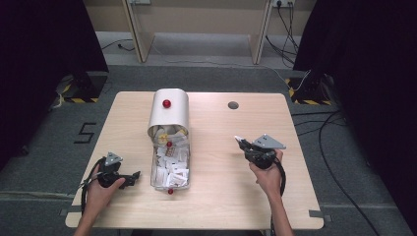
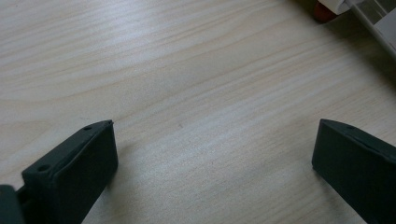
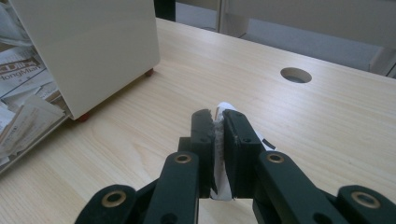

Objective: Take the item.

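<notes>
A small white packet (image 3: 223, 154) is pinched between the closed jaws of the right gripper (image 3: 219, 116), with its top edge poking out above the pads and its lower end hanging beneath them. In the high view the same packet (image 1: 239, 139) is seen held above the bare table (image 1: 216, 196), well to the right of the box (image 1: 170, 169). The left gripper (image 1: 132, 176) is rested on the wood just beside the box's near left corner, its jaws spread wide with nothing between them. The box is a long clear tray packed with white packets, tipped with red knobs, and its far end is covered by a rounded cream lid (image 1: 169, 112). A round hole (image 1: 233, 104) is cut in the table beyond the right gripper. The step in hand is judged to be carrying a picked packet away from the box. The next move calls for a free spot on the table to be chosen and the packet lowered there before the jaws are parted.
</notes>
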A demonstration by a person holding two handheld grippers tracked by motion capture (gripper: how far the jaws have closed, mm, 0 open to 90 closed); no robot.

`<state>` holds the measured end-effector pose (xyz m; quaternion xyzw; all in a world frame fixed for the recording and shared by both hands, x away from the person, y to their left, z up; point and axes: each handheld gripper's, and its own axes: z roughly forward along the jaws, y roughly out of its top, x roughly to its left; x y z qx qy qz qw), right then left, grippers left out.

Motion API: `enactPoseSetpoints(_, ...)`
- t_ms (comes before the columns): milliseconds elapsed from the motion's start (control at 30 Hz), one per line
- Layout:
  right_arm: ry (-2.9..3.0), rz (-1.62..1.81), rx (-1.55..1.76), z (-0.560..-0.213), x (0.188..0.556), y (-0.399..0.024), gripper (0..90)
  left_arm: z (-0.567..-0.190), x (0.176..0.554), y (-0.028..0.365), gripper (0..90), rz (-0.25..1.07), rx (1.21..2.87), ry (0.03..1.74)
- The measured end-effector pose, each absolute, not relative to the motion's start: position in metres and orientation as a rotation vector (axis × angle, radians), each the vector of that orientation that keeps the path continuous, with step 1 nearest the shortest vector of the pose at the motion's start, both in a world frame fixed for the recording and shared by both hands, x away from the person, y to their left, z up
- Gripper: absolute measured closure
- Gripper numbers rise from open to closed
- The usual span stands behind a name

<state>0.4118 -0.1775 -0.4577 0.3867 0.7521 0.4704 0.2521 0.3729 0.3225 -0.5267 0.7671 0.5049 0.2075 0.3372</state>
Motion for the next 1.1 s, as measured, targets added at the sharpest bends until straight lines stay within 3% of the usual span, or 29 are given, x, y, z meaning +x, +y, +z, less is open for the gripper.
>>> enactPoseSetpoints(1100,2.119,1.215,1.102,-0.485,0.422,-0.174,83.1,-0.527,0.373,0.322,0.0,0.541,1.999,1.316)
